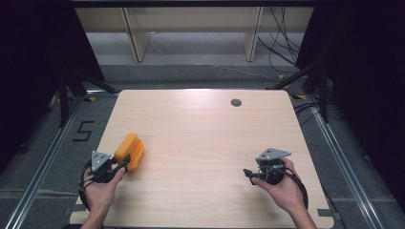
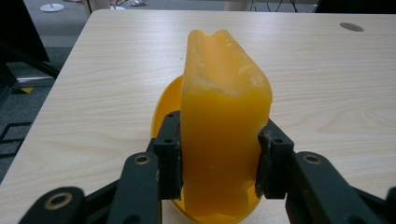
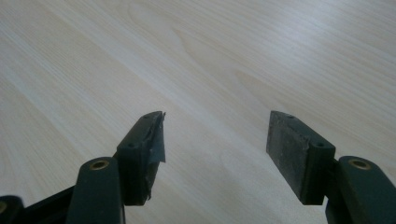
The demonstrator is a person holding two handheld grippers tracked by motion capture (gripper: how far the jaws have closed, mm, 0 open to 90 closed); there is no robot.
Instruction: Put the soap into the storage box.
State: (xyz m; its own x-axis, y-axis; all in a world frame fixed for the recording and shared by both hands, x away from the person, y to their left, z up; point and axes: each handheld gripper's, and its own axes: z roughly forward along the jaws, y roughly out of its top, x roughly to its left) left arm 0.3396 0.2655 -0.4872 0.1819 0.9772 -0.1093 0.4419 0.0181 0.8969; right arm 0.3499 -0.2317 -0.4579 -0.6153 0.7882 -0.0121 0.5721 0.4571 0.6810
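Item: translucent orange moulded plastic piece [image 2: 224,135], standing on the pale wooden counter [image 1: 200,138] near its left edge, long axis running away from the left claw [image 2: 218,163] clamping its flanks; right claw [image 3: 217,154] gapes empty, well apart.

table [image 1: 200,129] | moulded piece [image 1: 130,151] near left edge | hole [image 1: 236,102] far right

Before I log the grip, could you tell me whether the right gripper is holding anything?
No, the right gripper stands open over bare table.
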